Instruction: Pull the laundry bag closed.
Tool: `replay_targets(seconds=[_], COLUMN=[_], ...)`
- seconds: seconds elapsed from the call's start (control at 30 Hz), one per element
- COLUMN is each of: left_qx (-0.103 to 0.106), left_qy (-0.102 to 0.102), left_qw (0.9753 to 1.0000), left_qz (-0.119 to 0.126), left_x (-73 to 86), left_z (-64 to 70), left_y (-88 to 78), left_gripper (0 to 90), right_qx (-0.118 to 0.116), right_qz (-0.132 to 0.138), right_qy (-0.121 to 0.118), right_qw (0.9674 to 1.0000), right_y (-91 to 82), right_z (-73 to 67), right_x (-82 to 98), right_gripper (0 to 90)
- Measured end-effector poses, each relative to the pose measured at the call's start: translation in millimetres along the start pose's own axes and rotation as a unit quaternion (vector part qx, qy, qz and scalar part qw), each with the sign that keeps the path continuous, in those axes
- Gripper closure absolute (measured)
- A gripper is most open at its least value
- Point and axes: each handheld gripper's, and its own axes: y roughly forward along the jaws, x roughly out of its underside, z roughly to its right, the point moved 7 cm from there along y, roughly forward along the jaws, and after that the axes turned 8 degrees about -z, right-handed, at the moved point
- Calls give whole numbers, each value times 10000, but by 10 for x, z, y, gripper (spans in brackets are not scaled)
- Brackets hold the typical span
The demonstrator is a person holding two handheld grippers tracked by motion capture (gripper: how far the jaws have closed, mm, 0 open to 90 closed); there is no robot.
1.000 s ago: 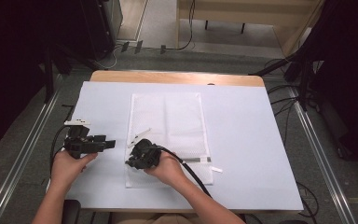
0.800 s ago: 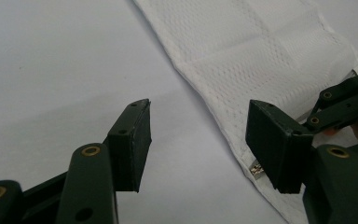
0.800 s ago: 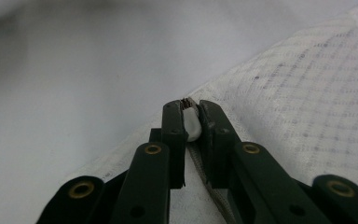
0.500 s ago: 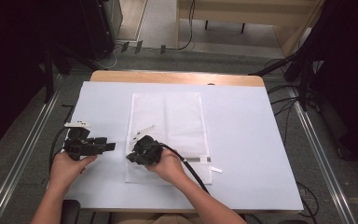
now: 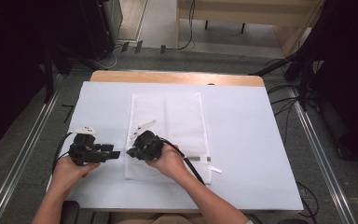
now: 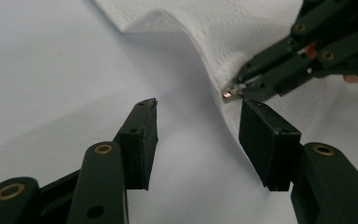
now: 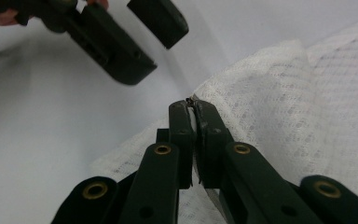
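Note:
A white mesh bag (image 5: 177,121) lies flat on the white sheet, its long side running away from me. My right gripper (image 5: 130,152) is shut on the bag's left edge and lifts it into a small ridge (image 7: 298,102). A small metal piece shows at its tips (image 6: 235,89). My left gripper (image 5: 116,154) sits just left of that edge, pointing at the right one. Its jaws have just been closing but stand open (image 6: 198,109), with bare sheet between them. The raised mesh (image 6: 214,28) passes just behind the right-hand jaw. In the right gripper view the left gripper (image 7: 161,53) hangs at the top left.
The sheet (image 5: 242,140) covers a wooden table whose far edge (image 5: 177,77) shows. A dark strip (image 5: 200,159) and a white tab (image 5: 216,170) lie at the bag's near right corner. The right gripper's cable (image 5: 186,161) crosses the bag there. Metal rails flank the table.
Both hands keep their places by the bag's left edge. No clear movement of the bag shows in the high view.

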Motion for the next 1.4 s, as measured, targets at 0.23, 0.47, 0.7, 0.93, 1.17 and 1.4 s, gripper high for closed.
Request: replay_targets(seconds=[0.23,0.47,0.7,0.93,1.17,1.4], left_qx=[228,281,296,364,398,400], left_qy=[167,295,370,427,452,505], left_qw=[9995,9987,9980,9975,9973,9967], left_qz=[-121,-310,-425,-436,-414,-488], left_x=[0,1,-15,-39,-55,-57], left_z=[88,137,157,180,183,193], left_y=[87,174,238,265,264,261], left_gripper=[481,516,596,678,724,860], right_qx=[-62,-143,-217,-341,-411,-453], right_qz=[93,185,210,177,136,97], right_qy=[10,11,-54,-81,-99,-149], right_qw=[9999,9997,9995,9992,9990,9988], right_y=[-52,-104,-145,-148,-145,-136], right_z=[-6,-26,-59,-74,-87,-94], right_x=[-29,-61,-85,-83,-78,-70], right_gripper=[879,879,879,879,879,879])
